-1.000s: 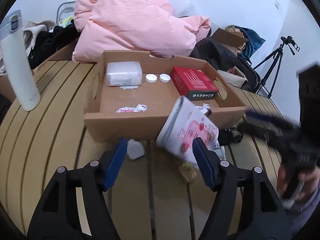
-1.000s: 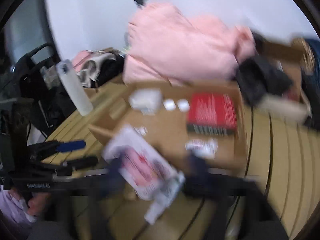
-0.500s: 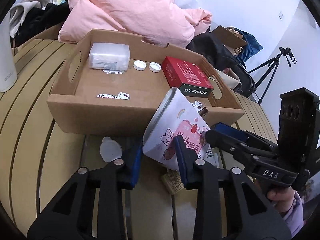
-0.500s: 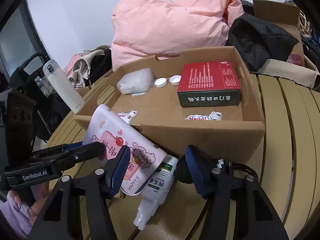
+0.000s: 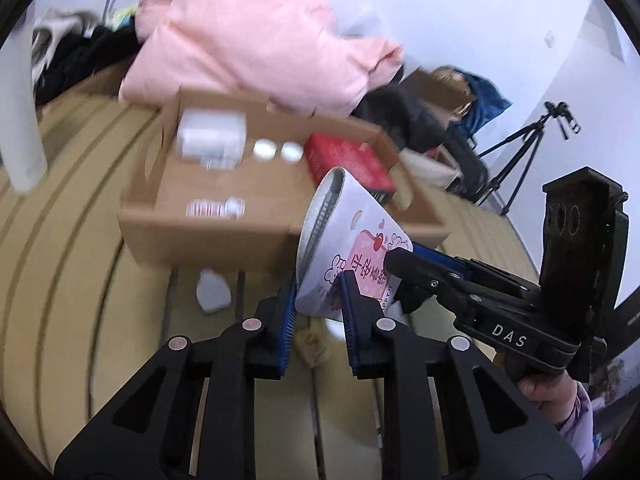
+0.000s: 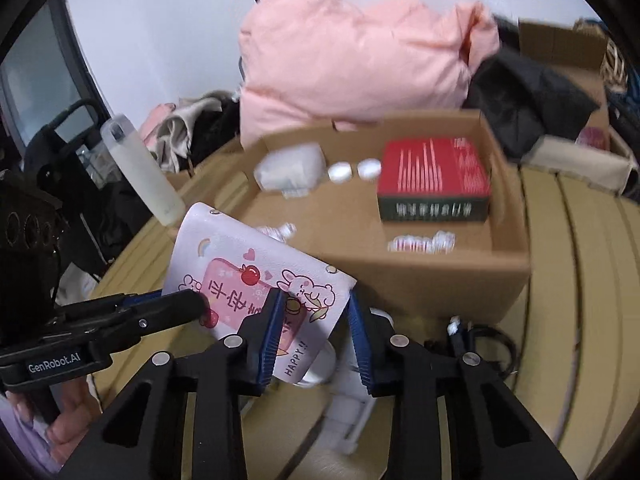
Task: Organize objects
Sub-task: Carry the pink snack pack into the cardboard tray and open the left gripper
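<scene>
Both grippers on the pink-and-white cartoon-print pouch (image 6: 256,276), held up at the near wall of the shallow brown cardboard tray (image 6: 432,276).

Left gripper (image 5: 318,308): fingers closing, pads pressed on pouch's lower edge. Right gripper (image 6: 314,328): fingers closing round pouch's lower corner; contact unclear, gap shows on one side. Pouch tilted, off the slatted wooden surface (image 5: 72,280), not yet inside tray. Already in tray: red flat box w/ dark side (image 6: 434,178), clear plastic box (image 5: 212,138), two white round caps (image 5: 276,150). Outstanding, by my read: pouch, white bottle (image 6: 348,396) under it, small white item (image 5: 214,292) by tray front, black cable (image 6: 480,340). Approx. half done.
</scene>
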The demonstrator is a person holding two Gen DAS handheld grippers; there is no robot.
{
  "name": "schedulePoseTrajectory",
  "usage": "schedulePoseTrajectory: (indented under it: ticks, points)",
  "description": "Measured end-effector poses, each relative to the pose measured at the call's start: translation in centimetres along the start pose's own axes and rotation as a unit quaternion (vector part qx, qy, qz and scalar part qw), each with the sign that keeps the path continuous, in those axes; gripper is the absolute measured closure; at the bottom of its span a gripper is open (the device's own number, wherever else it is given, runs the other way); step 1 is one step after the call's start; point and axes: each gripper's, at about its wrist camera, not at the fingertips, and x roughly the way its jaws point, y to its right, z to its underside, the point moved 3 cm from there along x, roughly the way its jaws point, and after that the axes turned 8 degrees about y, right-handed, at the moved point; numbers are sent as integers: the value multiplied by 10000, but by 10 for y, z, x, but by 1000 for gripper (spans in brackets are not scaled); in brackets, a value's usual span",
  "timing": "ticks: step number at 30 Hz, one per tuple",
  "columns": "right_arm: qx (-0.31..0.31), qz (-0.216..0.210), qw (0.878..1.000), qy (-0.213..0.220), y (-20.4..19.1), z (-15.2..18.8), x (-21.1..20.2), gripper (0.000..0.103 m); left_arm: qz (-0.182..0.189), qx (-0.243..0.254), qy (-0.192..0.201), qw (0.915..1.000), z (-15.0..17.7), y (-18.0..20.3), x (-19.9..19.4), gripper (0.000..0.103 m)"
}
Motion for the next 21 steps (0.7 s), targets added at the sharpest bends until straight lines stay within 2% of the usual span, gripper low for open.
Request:
schedulePoseTrajectory:
  ticks: [4, 8, 11, 13, 14, 15, 16, 18, 19, 20, 21]
  points:
    - [45, -65, 10000, -32, -11, -40, 0, 68, 35, -293, 30, 9996, -48, -15, -1, 86]
    - [-261, 69, 9995, -193, -22, -74, 33, 68, -160, -552, -161, 9982, -76, -40, 21, 86]
    - [-164, 51, 9985, -520, -20, -81, 70, 68, -465, -724, -364, 9956, -79, -63, 42, 85]
    - [-96, 11, 9968, -792, -19, -78, 97, 68, -947, -583, -451, 9928, -74, -76, 55, 81]
    - [-53, -18, 9960, -895, -19, -75, 108, 68, -1398, -308, -431, 9888, -71, -81, 60, 69]
    - [-14, -19, 9946, -1038, -19, -70, 123, 68, -1640, -126, -401, 9856, -69, -84, 62, 53]
    - [-24, 102, 9937, -1112, -19, -67, 131, 67, -1752, 75, -257, 9842, -66, -85, 61, 51]
    - [-193, 483, 9919, -1159, -18, -61, 140, 67, -1740, 244, -81, 9844, -64, -83, 53, 27]
    - [-267, 543, 9919, -1114, -18, -59, 139, 65, -1823, 297, 75, 9828, -65, -82, 45, 22]
    - [-274, 573, 9922, -1069, -17, -59, 137, 47, -1861, 343, 189, 9818, -67, -80, 38, 17]
    - [-269, 692, 9922, -1006, -13, -60, 131, 30, -1882, 388, 312, 9809, -71, -77, 29, 17]
